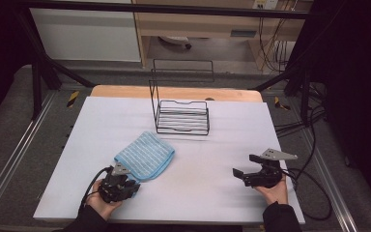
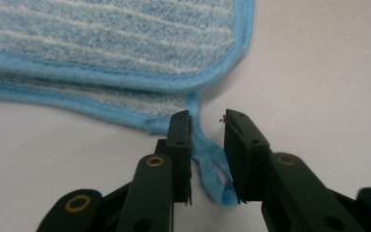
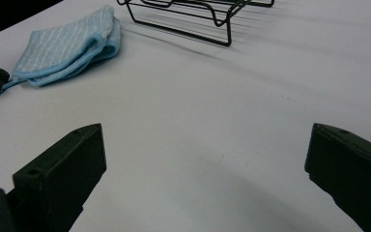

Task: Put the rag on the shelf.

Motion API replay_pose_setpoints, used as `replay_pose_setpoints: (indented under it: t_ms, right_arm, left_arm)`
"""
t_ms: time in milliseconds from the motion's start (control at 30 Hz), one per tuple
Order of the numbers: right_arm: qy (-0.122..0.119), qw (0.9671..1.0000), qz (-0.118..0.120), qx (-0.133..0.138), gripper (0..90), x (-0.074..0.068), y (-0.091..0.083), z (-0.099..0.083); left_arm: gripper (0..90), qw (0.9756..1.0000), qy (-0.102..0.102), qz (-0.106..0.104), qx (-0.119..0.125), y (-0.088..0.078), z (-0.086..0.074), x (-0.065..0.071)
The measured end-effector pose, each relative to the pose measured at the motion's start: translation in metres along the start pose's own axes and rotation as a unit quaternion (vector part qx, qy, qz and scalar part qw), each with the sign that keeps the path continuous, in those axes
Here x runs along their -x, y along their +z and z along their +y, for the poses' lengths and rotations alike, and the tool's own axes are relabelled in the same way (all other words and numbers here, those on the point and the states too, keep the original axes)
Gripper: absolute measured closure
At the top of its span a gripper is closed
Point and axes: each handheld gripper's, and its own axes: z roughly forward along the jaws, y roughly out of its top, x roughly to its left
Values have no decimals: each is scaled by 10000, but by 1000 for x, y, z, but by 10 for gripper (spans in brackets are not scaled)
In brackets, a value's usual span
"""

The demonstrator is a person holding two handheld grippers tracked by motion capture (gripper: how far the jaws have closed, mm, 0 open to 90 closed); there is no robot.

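On the left, a folded blue cloth [image 1: 145, 156] lies on the white worktop [image 1: 212, 193], a bit to the left of the middle. Its small hanging loop [image 2: 211, 166] sticks out at the near corner. The left gripper [image 2: 207, 121] sits right at that corner. Its jaws are only a little apart, and the loop lies between them. The pads do not seem to press on it, so the loop looks loose.

What could go wrong: if the hand lifts now, the loop could slip out and the cloth would stay flat. If the jaws close too near the tip, the thin loop could pop free. A pull by one corner could also make the fold fall open.

In the middle, farther back, stands a black wire rack [image 1: 182, 116], well apart from the cloth.

On the right, the right gripper [image 1: 247, 165] rests near the edge, jaws wide apart, holding nothing.
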Motion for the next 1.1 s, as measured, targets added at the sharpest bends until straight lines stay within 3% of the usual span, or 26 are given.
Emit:
replay_pose_setpoints:
  t_ms: [233,467,833,1100]
  right_arm:
    - [-1,10000,-3,-28,15,0,1,0]
    - [0,10000,1,-28,15,0,1,0]
    - [-9,10000,-1,-44,15,0,2,0]
    - [-27,10000,-2,-57,15,0,2,0]
  left_arm:
    - [835,10000,-5,62,51,1,0,-1]
    - [875,9995,-88,-276,139,3,2,-1]
    - [878,9981,48,-571,230,12,11,19]
    - [881,9973,246,-659,201,24,20,38]
